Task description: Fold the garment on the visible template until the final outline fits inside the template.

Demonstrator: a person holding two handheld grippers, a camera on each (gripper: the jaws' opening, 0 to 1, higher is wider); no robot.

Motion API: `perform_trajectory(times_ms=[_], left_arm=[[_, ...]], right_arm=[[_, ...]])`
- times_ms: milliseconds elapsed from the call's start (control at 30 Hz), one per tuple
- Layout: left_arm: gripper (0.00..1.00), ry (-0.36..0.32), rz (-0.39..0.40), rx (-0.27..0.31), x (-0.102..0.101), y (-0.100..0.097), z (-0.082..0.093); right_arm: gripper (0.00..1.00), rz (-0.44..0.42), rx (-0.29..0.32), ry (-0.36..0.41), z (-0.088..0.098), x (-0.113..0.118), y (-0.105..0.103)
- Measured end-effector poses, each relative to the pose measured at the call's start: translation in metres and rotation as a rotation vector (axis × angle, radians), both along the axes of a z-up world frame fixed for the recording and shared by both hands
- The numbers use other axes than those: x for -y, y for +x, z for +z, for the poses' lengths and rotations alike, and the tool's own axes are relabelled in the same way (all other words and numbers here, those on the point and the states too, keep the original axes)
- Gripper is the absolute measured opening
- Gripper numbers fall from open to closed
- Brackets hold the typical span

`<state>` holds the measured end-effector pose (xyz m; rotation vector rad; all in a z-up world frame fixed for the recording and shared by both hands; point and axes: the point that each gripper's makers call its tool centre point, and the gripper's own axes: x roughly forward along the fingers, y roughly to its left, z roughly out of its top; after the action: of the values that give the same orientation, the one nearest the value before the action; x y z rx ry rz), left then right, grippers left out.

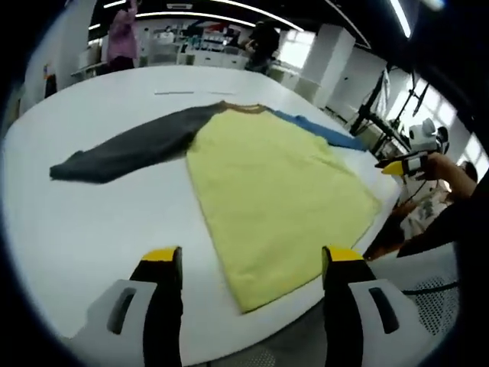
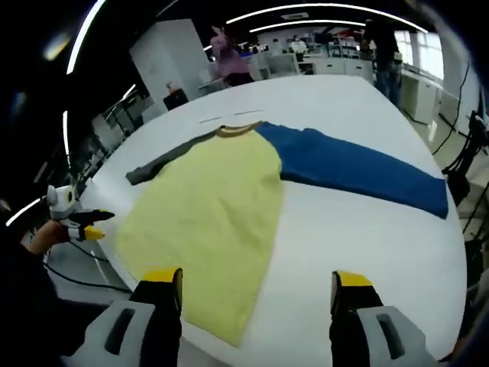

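Currently: raglan shirt (image 1: 267, 183) spread flat, hem at table (image 1: 92, 229) edge | both grippers (image 1: 248, 264) (image 2: 256, 287) held apart, empty | sleeves (image 2: 359, 172) should be folded inward first.

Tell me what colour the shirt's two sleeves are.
One sleeve blue, the other sleeve dark grey; right gripper view shows both.

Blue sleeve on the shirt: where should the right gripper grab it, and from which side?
Probably the cuff end of the blue sleeve, approached from the open table beyond it. The sleeve lies flat and fully extended away from the yellow body, so its free end folds inward easiest.
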<state>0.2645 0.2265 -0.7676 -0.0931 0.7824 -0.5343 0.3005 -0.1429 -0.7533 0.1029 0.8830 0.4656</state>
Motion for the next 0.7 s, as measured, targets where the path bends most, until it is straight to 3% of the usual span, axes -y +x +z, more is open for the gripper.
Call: perform_trajectory(times_ms=[333, 533, 700], left_arm=[[0.9, -0.034, -0.022, 0.163, 0.012, 0.021, 0.025], [0.95, -0.016, -0.053, 0.201, 0.019, 0.025, 0.029], [0.97, -0.041, -0.042, 0.238, 0.016, 0.034, 0.031]], right_arm=[[0.92, -0.07, 0.08, -0.011, 0.014, 0.034, 0.033], [0.89, -0.144, 0.117, -0.025, 0.023, 0.057, 0.05], [0.88, -0.174, 0.118, -0.068, 0.021, 0.077, 0.059]])
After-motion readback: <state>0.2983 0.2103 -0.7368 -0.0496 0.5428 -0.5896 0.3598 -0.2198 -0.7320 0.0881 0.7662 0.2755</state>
